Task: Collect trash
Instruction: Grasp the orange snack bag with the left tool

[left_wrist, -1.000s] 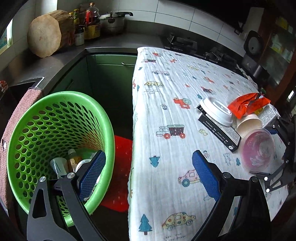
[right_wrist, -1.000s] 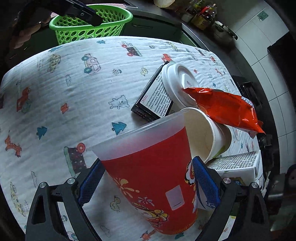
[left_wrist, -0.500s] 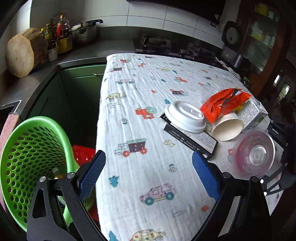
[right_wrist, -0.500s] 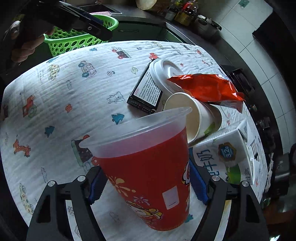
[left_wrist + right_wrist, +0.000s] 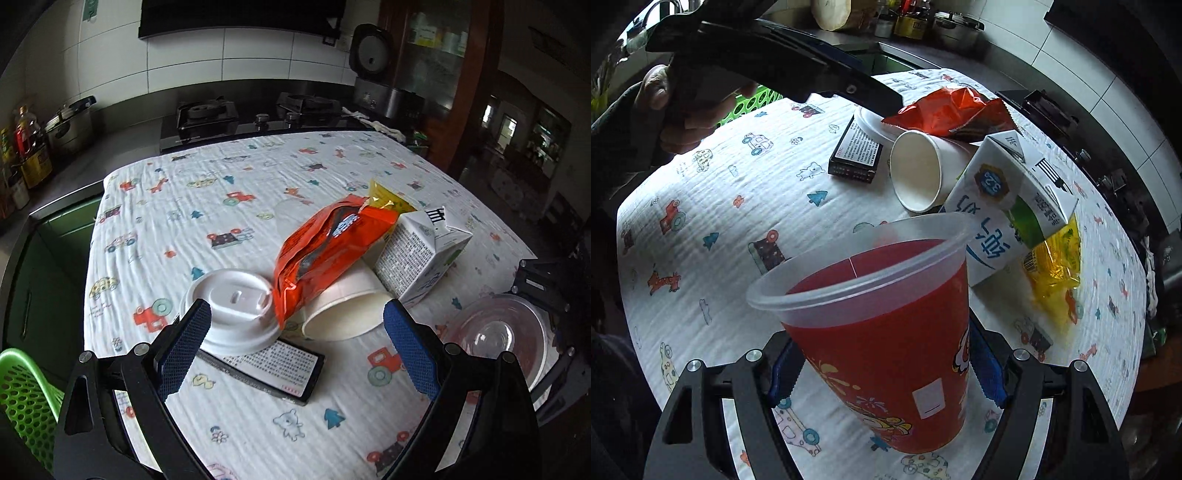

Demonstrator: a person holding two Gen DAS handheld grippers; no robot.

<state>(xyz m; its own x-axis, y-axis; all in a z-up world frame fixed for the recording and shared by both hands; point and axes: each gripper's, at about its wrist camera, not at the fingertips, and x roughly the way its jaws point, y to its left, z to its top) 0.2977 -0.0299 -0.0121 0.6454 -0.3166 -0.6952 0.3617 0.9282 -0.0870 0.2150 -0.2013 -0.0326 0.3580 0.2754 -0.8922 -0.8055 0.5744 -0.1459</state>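
Note:
My right gripper (image 5: 884, 369) is shut on a red plastic cup (image 5: 886, 332) with a clear rim, both blue pads pressing its sides just above the cloth. Beyond it lie a tipped paper cup (image 5: 919, 173), a milk carton (image 5: 1008, 206), an orange snack bag (image 5: 953, 110), a black box (image 5: 857, 151) and a yellow wrapper (image 5: 1052, 266). My left gripper (image 5: 295, 314) hangs open and empty over the pile. A white lid (image 5: 232, 306) sits by its left finger and the paper cup (image 5: 343, 314) by its right. The orange bag (image 5: 325, 251) rests on both.
A table under a white cartoon-print cloth (image 5: 221, 199) holds everything. A green mesh basket (image 5: 22, 391) stands off its near left corner. A stove (image 5: 207, 114), a pot and bottles line the dark counter behind. A hand (image 5: 676, 107) holds the left gripper's handle.
My left gripper swung from over the green basket to above the lid and paper cup. My right gripper's jaws narrowed onto the red cup, which now stands higher and more upright.

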